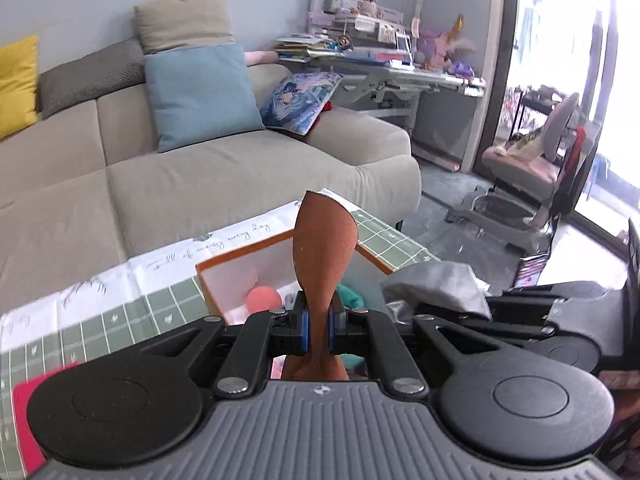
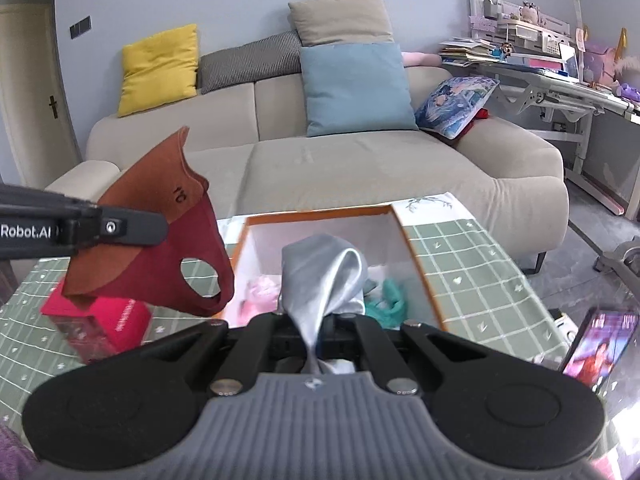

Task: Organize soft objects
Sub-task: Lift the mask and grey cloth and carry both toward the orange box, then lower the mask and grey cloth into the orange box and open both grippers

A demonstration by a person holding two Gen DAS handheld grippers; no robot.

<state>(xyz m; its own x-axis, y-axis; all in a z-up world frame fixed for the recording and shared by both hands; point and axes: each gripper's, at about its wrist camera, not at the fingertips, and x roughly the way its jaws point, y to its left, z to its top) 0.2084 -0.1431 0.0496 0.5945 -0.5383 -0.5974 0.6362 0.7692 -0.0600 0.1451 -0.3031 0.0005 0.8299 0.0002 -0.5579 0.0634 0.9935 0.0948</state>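
Both claws are loaded: the left gripper [image 1: 319, 330] pinches a rust-red face mask [image 2: 160, 236], the right gripper [image 2: 316, 338] a silver cloth [image 2: 324, 276]. The orange box [image 2: 416, 256] sits just ahead, below them. Either limp piece might drape over its rim if released early.

the table [image 2: 472, 264] wears a green grid cloth with a white lettered border along its far edge. an open orange-rimmed box [image 2: 416, 264], white inside, stands on it near the middle. at about 9 o'clock from the box, just beside it, sits a pink-red carton [image 2: 116, 324]. at roughly 4 o'clock, near the table's right edge, a phone [image 2: 600, 344] shows a lit screen.
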